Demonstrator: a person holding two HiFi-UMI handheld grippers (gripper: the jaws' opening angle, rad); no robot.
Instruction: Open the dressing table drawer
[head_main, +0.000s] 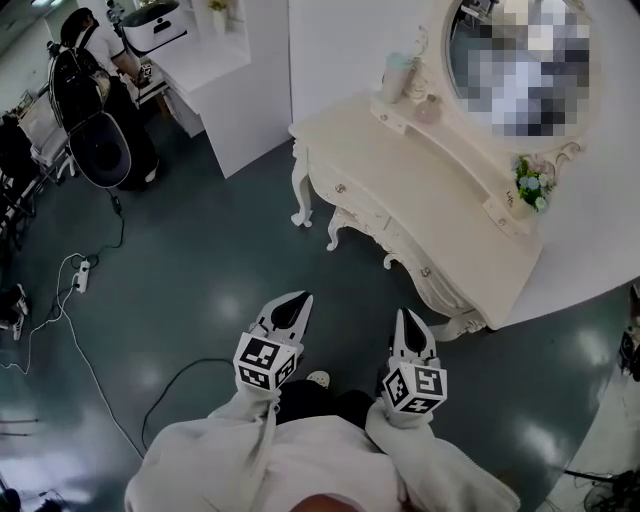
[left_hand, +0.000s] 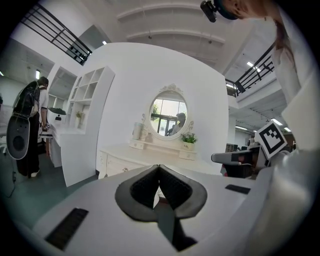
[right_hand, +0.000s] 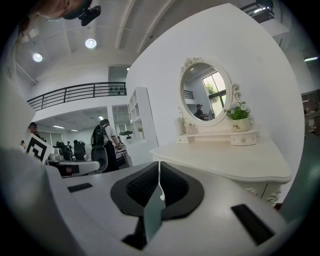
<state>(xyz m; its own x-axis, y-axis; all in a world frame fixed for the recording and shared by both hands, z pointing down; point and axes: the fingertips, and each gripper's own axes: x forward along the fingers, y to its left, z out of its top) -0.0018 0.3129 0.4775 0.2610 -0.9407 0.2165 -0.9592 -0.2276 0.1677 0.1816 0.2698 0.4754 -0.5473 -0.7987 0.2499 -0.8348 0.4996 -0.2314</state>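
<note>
**Both grippers short of the dressing table, open floor between**

In the head view our left gripper (head_main: 300, 300) and right gripper (head_main: 408, 316) sit side by side at 6 o'clock, both pointing towards 12. Each gripper view shows its jaws pressed together with nothing between them: left gripper (left_hand: 159, 166), right gripper (right_hand: 159, 163).

The dressing table (head_main: 430, 200) lies at 1 to 2 o'clock from us, its bench top running on a slant from 11 down to 4 o'clock. The closed drawer fronts (head_main: 372, 216) follow the near edge, facing us, with small knobs. The lower corner of the bench edge, at about 1 o'clock of the right gripper, is the nearest part, and it is apart from the jaws.

Bare green floor (head_main: 210, 270) spreads from 12 round to 9 o'clock of the left gripper. A dark cable (head_main: 170, 385) loops at its 8 o'clock. A white shelf unit (head_main: 240, 100) closes the room at 11 o'clock, with a person (head_main: 95, 60) beyond it. A mirror (right_hand: 205, 92) and a potted plant (head_main: 530, 185) stand along the table's far edge
</note>
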